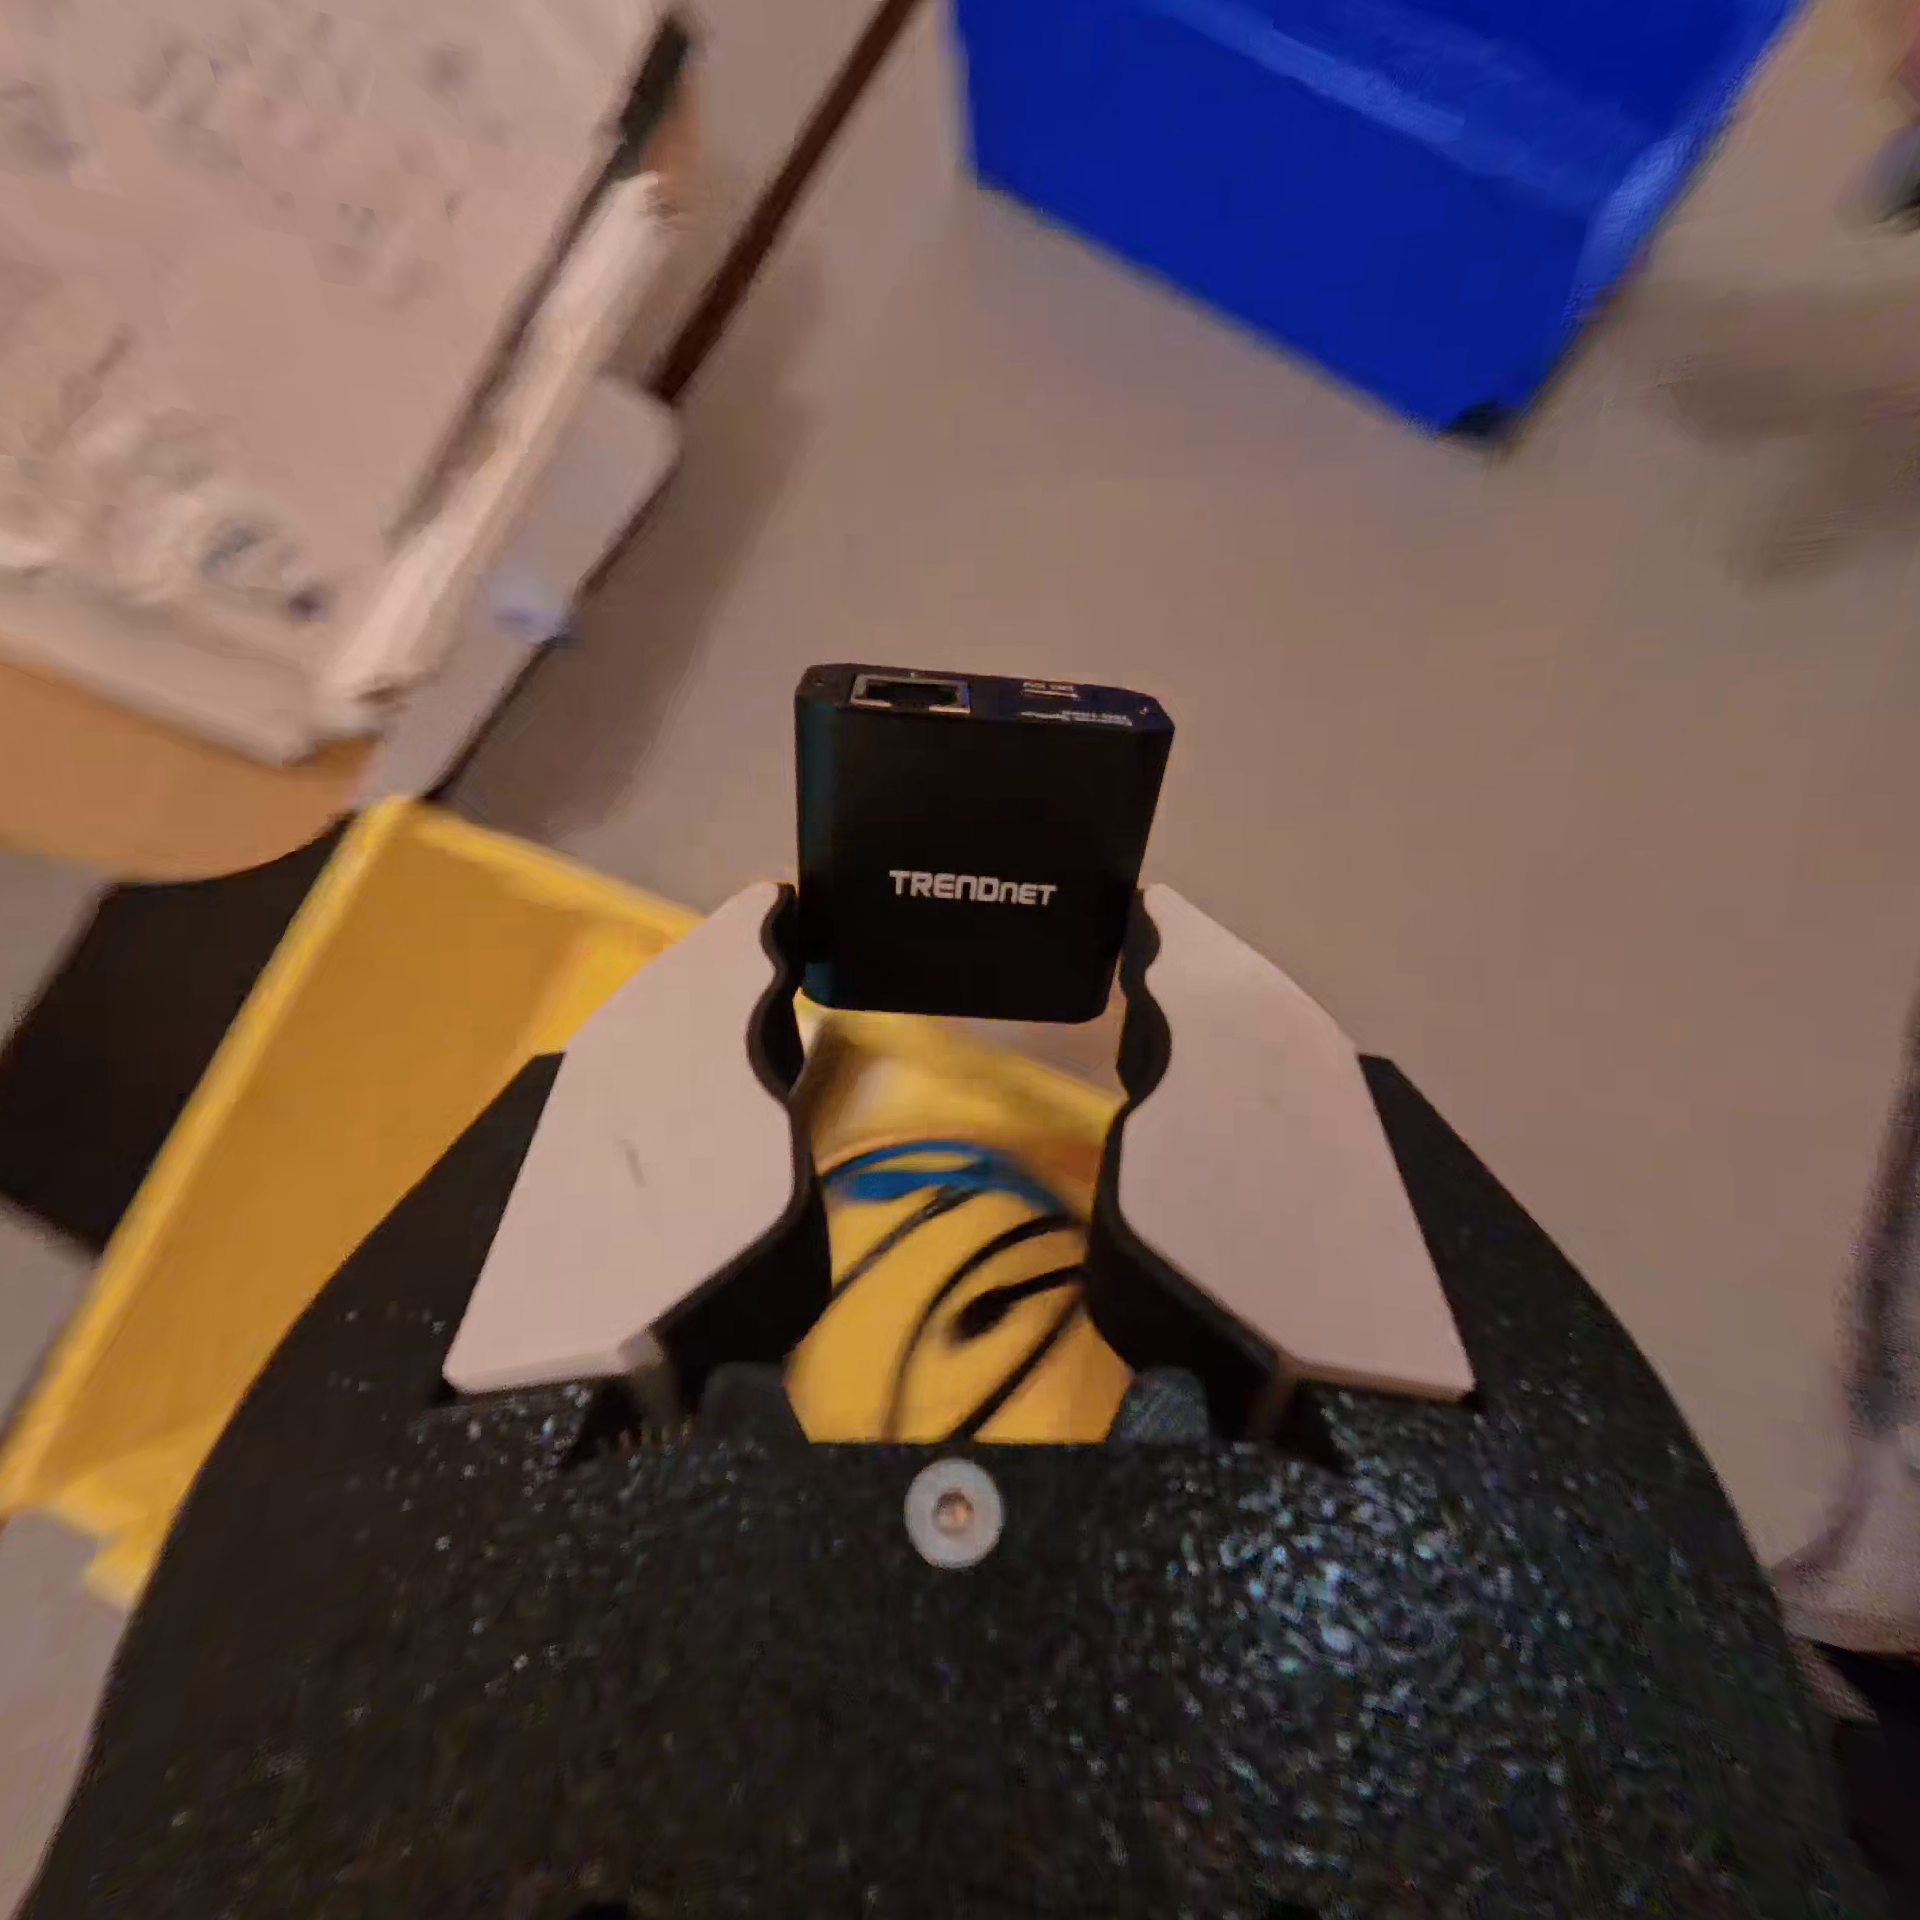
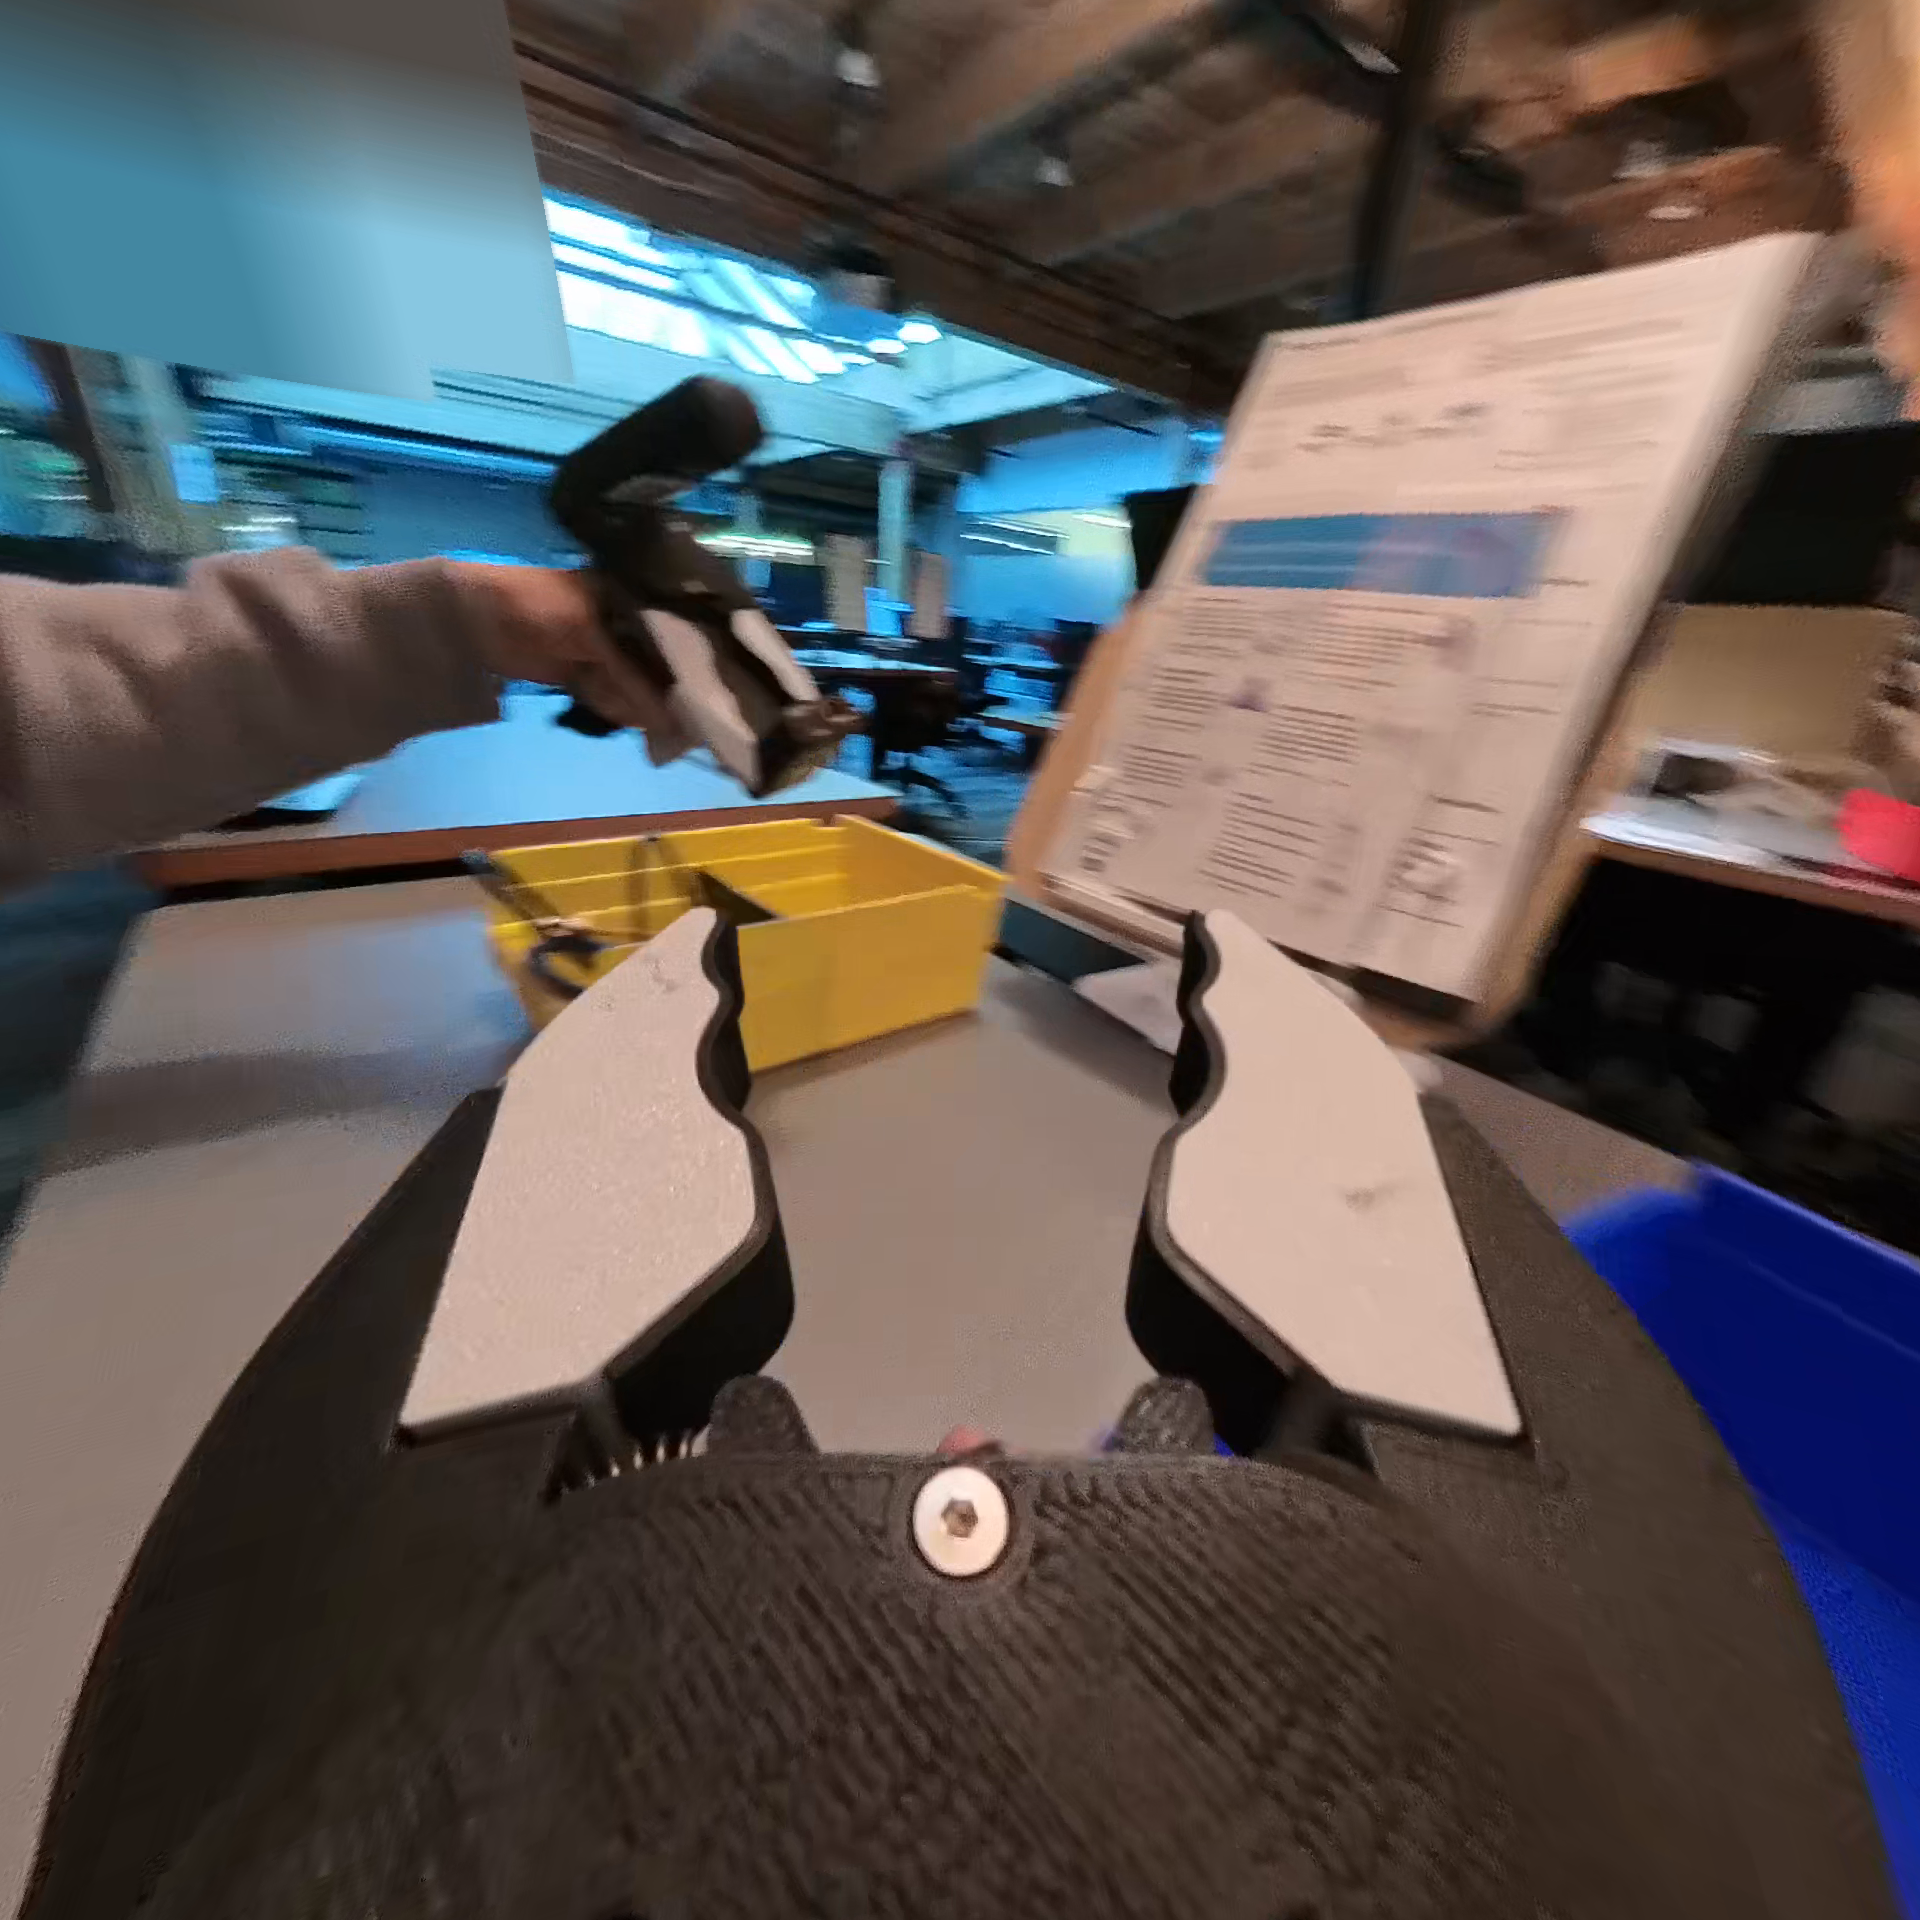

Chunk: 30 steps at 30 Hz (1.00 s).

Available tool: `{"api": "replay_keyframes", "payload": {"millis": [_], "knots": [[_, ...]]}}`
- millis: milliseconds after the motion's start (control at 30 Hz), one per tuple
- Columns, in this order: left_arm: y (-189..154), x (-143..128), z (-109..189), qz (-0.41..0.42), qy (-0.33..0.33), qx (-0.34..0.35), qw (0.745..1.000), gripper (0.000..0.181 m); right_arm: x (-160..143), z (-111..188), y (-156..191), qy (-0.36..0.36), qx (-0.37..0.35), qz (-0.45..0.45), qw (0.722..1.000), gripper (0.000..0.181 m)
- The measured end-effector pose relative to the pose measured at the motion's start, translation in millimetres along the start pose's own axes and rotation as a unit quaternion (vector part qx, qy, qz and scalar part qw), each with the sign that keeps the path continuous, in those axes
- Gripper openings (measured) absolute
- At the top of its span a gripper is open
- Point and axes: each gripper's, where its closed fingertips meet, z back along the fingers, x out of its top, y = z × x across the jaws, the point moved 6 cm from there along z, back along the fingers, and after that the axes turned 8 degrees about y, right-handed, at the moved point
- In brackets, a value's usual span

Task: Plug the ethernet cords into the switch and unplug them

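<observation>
My left gripper (image 1: 961, 925) is shut on a small black switch (image 1: 971, 842), held above the table with its open port (image 1: 911, 691) facing away; no cord is in it. Below it, a yellow tray (image 1: 312, 1091) holds coiled black and blue ethernet cords (image 1: 956, 1247). In the right wrist view, my right gripper (image 2: 956, 945) is open and empty over the grey table (image 2: 935, 1195). The left gripper (image 2: 769, 717) shows farther off, raised above the yellow tray (image 2: 862, 935), held by a person's hand in a grey sleeve (image 2: 208, 696).
A blue bin (image 1: 1351, 177) stands at the far side of the table; it shows at the right edge in the right wrist view (image 2: 1787, 1382). A stand with printed sheets (image 2: 1382, 644) rises behind the tray and shows at upper left in the left wrist view (image 1: 260, 312). The gap from one gripper's tips to the other's is roughly 30 centimeters.
</observation>
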Motion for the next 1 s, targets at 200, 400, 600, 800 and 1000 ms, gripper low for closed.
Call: {"api": "replay_keyframes", "payload": {"millis": [200, 400, 600, 800, 1000], "knots": [[-148.9, 16.8, -60.0, -0.143, 0.043, -0.116, 0.982, 0.059, -30.3, -49.5, 87.8, 0.071, 0.208, 0.093, 0.971, 0.090], [-203.0, 25.1, -73.0, -0.206, 0.062, -0.138, 0.967, 0.058, -42.9, -52.5, 103.1, 0.088, 0.241, 0.100, 0.961, 0.080], [-205.7, 25.8, -58.1, -0.199, 0.083, -0.099, 0.971, 0.058, -41.7, -55.0, 113.3, 0.107, 0.254, 0.129, 0.953, 0.060], [-208.9, 15.9, -53.7, -0.212, 0.138, -0.058, 0.966, 0.059, -45.0, -61.2, 124.9, 0.114, 0.251, 0.176, 0.945, 0.060], [-198.6, 19.8, -37.1, -0.034, -0.079, -0.120, 0.989, 0.076, -28.8, -53.4, 110.7, 0.030, 0.218, 0.157, 0.963, 0.060]]}}
